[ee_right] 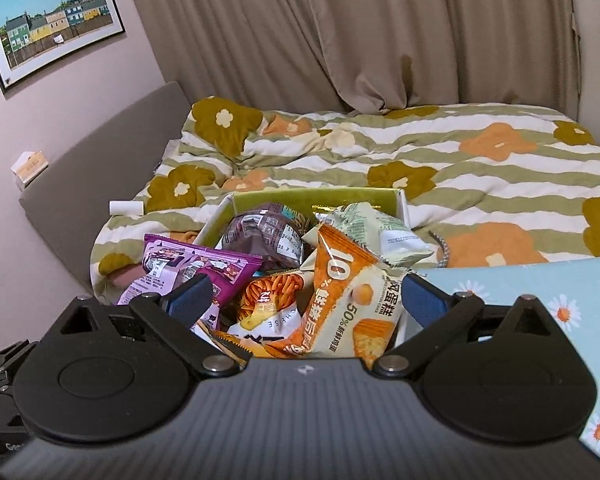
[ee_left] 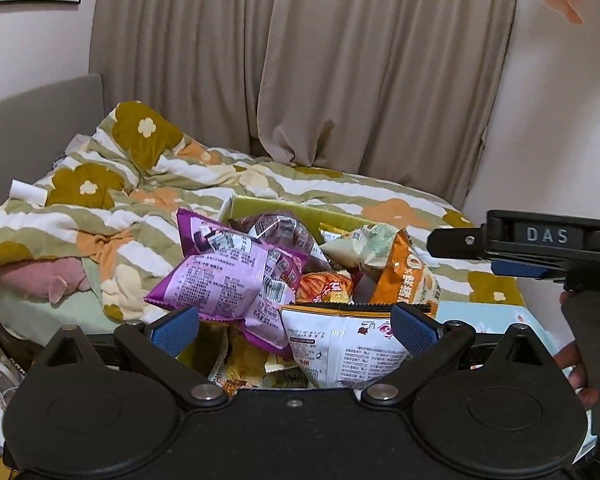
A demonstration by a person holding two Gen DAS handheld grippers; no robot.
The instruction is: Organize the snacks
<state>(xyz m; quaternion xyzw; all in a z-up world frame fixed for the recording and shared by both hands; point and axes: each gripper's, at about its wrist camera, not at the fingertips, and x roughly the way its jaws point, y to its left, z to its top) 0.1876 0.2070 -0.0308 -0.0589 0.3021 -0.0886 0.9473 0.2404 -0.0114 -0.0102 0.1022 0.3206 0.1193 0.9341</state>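
An open box with a green inner wall (ee_right: 300, 199) sits on the bed, heaped with snack bags. My right gripper (ee_right: 306, 300) stands open over its near end, and an orange and cream cake bag (ee_right: 340, 308) lies between the pads without being pressed. Beside it are a purple bag (ee_right: 204, 266) and a dark maroon pack (ee_right: 260, 232). My left gripper (ee_left: 296, 328) is open too, just above a white bag (ee_left: 340, 348) and the purple bag (ee_left: 224, 280). The right gripper (ee_left: 436, 246) shows at the right of the left wrist view, over the box (ee_left: 268, 210).
The bed carries a rumpled striped quilt with flowers (ee_right: 460, 168). A pale blue daisy cloth (ee_right: 540, 292) lies right of the box. A pink plush toy (ee_left: 48, 280) and a white roll (ee_left: 28, 192) lie left. Behind the bed are curtains (ee_left: 300, 60) and a grey headboard (ee_right: 100, 176).
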